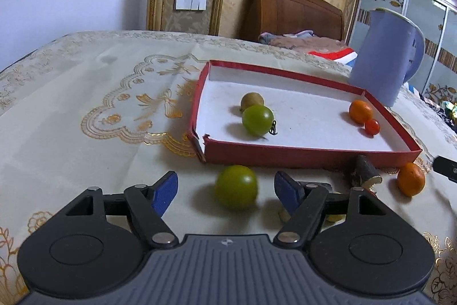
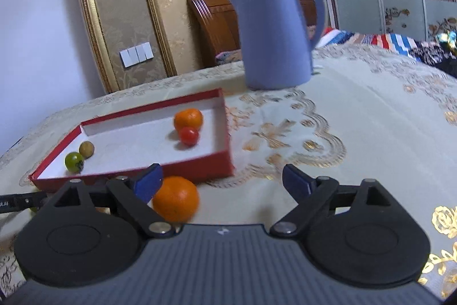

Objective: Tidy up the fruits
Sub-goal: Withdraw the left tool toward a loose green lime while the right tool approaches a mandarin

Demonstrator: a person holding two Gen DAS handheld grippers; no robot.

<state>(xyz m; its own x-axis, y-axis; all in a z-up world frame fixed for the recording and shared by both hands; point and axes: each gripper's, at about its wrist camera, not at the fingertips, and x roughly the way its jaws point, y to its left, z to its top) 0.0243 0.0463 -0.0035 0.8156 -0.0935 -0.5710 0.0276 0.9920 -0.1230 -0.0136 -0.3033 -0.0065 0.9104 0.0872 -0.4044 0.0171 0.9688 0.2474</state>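
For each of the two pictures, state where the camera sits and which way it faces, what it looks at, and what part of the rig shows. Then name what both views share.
Left wrist: behind the left gripper, aimed at a green fruit before the red tray; open jaws show.
Right wrist: behind the right gripper, facing tray and blue kettle; an orange by its left finger.
Shared: tray, kettle, orange, tablecloth.

**Right wrist view: open gripper over a loose orange**

The right gripper [image 2: 221, 182] stood with jaws apart at lower centre, nothing between its pads. An orange [image 2: 175, 199] lay just beside its left finger. The red tray [image 2: 197, 170], at centre left, held an orange, a red tomato, a green tomato and a brown fruit. A blue kettle [image 2: 274, 30] stood at upper centre.
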